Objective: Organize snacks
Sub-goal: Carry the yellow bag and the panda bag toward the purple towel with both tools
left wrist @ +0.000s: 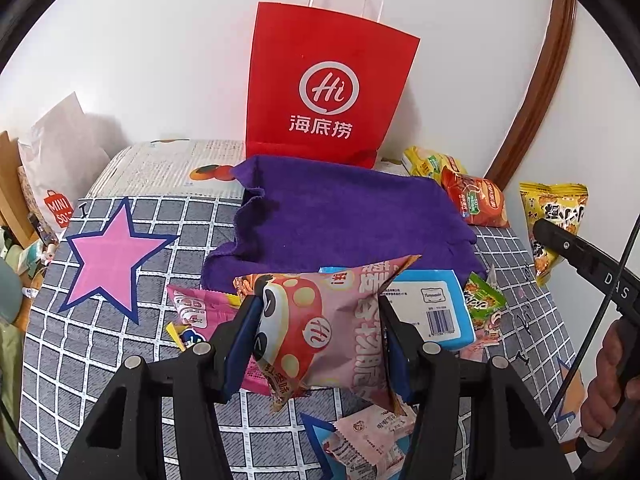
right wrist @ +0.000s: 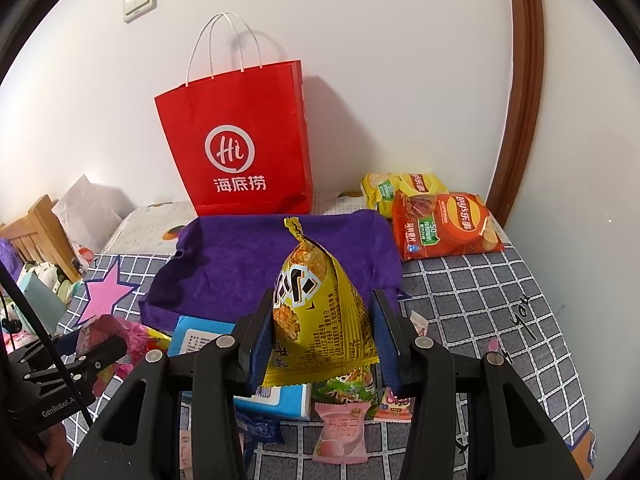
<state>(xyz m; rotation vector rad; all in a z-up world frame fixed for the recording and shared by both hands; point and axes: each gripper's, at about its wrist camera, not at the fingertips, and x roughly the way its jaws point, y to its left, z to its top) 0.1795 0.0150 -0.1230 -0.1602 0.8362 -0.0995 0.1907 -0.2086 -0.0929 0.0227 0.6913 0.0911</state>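
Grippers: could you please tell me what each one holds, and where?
Left gripper clamps the pink snack bag across its middle; right gripper clamps the yellow snack bag across its lower body.

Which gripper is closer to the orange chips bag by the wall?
Right. The right gripper, holding a yellow snack bag, is just left of the orange chips bag. The left gripper, holding a pink snack bag, is further left.

A purple towel lies spread on a grey checked bedsheet printed with a pink star. Behind the towel, newspaper covers the bed up to the white wall, which carries a light switch. A brown wooden door frame curves up at right
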